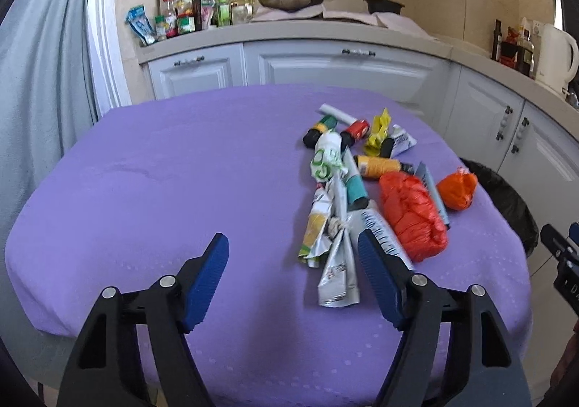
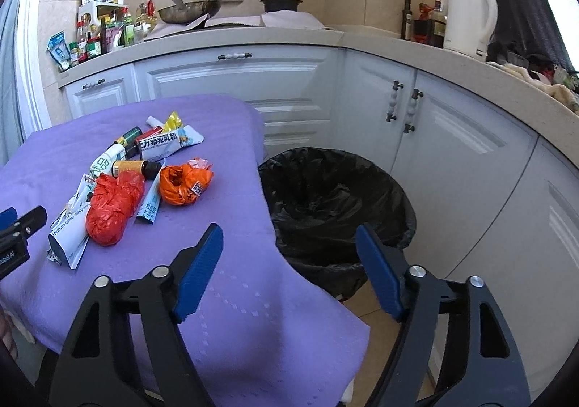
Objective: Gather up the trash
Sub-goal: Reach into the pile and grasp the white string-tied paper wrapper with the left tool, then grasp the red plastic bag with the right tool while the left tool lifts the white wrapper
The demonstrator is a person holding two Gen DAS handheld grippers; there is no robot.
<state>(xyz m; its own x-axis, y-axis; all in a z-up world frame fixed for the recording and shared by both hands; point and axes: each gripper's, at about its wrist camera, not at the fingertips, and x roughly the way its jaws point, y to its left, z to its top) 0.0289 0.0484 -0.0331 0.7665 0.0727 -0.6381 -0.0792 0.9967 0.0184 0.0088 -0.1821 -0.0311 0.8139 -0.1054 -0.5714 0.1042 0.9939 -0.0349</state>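
Both the left gripper (image 1: 293, 244) and the right gripper (image 2: 289, 235) stand spread with nothing between the pads, above the purple tablecloth (image 1: 163, 172). The trash (image 1: 362, 186) lies heaped on the cloth, the lower wrappers half covered. The black-lined bin (image 2: 336, 197) stands beside the table, its near rim hidden.

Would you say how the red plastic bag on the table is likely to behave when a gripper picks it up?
The red bag looks crumpled and thin, so it will probably squash and flop. Its glossy film may slip between pads. It seems light and is unlikely to roll.
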